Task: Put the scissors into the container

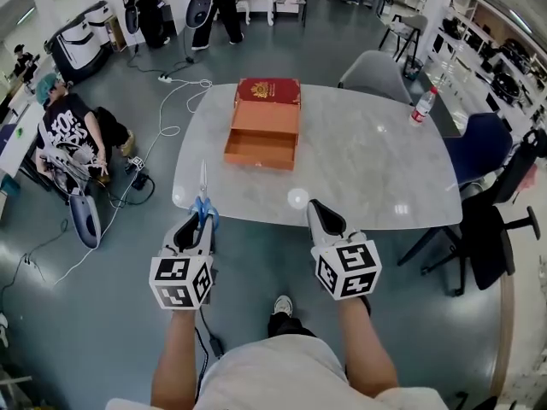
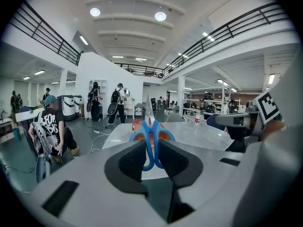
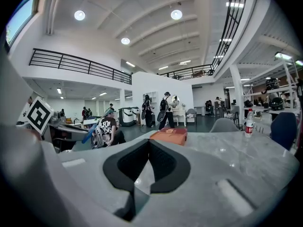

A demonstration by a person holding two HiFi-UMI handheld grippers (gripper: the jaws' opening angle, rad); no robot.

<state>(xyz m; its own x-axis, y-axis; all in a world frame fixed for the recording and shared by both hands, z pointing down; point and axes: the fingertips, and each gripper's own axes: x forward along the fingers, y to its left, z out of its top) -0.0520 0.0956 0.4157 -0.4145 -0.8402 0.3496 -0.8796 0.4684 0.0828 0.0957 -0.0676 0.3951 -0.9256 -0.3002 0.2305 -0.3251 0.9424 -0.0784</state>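
Blue-handled scissors (image 1: pixel 203 205) are held at the table's near left edge, blades pointing away over the white tabletop (image 1: pixel 367 161). My left gripper (image 1: pixel 202 222) is shut on the handles; in the left gripper view the blue loops (image 2: pixel 151 138) sit pinched between the dark pads, the blades rising beyond. The open orange box (image 1: pixel 262 137) lies at the table's far left with its red lid (image 1: pixel 268 90) hinged back behind it; it also shows in the right gripper view as the orange box (image 3: pixel 168 135). My right gripper (image 1: pixel 326 219) is shut on nothing at the near edge, right of the scissors.
A water bottle (image 1: pixel 420 107) stands at the table's far right corner. A grey chair (image 1: pixel 374 75), a blue chair (image 1: pixel 480 143) and a black office chair (image 1: pixel 500 229) ring the right side. A person (image 1: pixel 73 135) sits on the floor to the left, among cables.
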